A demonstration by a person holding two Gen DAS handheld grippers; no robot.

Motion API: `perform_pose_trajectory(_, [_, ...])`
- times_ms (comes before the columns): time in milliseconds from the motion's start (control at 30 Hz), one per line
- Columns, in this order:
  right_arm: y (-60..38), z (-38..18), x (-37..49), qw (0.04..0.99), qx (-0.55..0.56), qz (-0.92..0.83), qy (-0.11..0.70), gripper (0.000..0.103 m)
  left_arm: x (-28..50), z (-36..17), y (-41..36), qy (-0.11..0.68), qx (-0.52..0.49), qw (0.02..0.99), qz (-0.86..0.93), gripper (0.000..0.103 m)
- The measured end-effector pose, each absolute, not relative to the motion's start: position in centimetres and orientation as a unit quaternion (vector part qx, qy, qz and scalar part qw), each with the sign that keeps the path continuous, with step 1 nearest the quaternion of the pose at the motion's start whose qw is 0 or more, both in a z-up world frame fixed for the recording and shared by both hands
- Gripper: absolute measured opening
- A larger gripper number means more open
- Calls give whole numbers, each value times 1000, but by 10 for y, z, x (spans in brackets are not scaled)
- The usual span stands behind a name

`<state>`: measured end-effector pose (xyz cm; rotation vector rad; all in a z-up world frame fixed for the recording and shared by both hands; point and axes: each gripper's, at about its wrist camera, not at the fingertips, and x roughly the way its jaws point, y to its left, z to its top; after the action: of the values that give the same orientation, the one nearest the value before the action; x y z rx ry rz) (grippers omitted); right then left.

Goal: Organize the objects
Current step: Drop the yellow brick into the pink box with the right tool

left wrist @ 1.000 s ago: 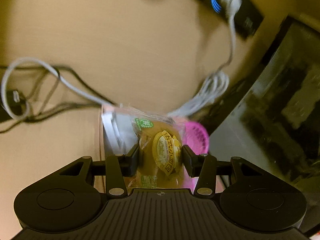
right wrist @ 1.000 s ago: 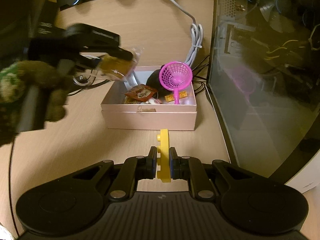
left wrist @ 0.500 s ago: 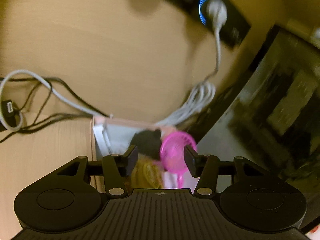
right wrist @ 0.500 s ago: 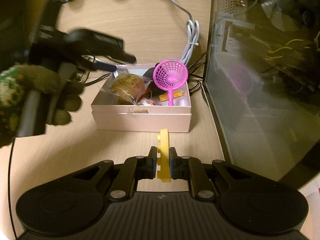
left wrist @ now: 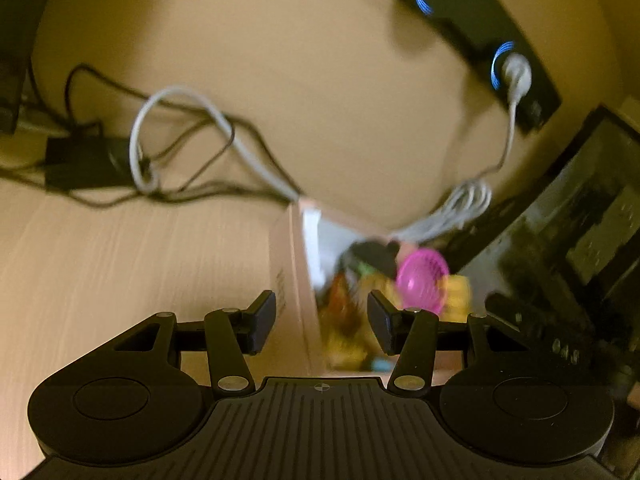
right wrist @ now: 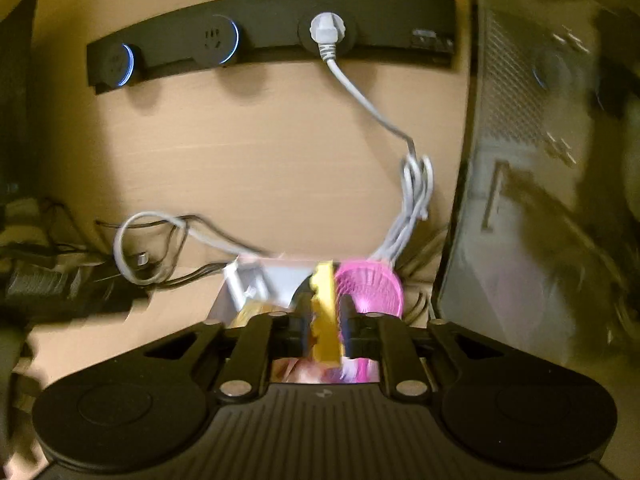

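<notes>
**Desk inventory: one box, two grippers, one yellow piece**

One wooden desk (right wrist: 280,160) carries everything. One glass-sided computer case (right wrist: 540,220) stands along its right edge. One black power strip (right wrist: 272,36) runs along the back, with one white plug (right wrist: 327,29) seated in it and two blue-lit rings visible beside that; the plug's one white cable (right wrist: 416,196) drops to a coiled bundle near the box. One tangle of black and white leads (left wrist: 168,152) lies to the left.

One pale pink box (left wrist: 290,280), open-topped, sits near the case. Inside it: one pink mesh scoop (left wrist: 422,278), one dark item behind the scoop, and blurred yellow and orange wrappers, too smeared to count.

Two grippers. The left gripper (left wrist: 322,322) is spread apart and empty, straddling the box's left wall: one pad outside, one over the contents. The right gripper (right wrist: 325,330) hovers over the box; its jaws have just been opening, with one yellow toy piece (right wrist: 326,312) upright between them. Blur hides whether the pads press on it. The piece sits just left of the scoop, above the box interior.
</notes>
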<state>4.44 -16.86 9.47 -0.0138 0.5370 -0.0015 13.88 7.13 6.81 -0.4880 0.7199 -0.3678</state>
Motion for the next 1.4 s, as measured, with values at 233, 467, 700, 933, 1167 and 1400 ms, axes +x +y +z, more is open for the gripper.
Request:
perform_pose_trajectory(233, [-193, 60, 26, 950, 8, -4, 313, 43, 140, 51, 54, 369, -226, 882, -186, 55])
perform_pose_trajectory(467, [-214, 29, 16, 933, 14, -31, 359, 44, 143, 57, 23, 359, -209, 883, -217, 55])
perform_pose_trajectory(700, [-205, 25, 6, 931, 8, -19, 364, 53, 178, 52, -35, 379, -148, 882, -239, 53])
perform_pose_trajectory(933, [-193, 22, -7, 929, -14, -4, 370, 57, 208, 43, -61, 381, -127, 884, -239, 54])
perform_pose_trajectory(1167, [-190, 17, 6, 927, -30, -5, 373, 64, 202, 68, -45, 385, -132, 877, -256, 52])
perform_pose_trajectory(1400, [-187, 10, 17, 929, -59, -7, 366, 72, 157, 102, 5, 308, -158, 915, -209, 52])
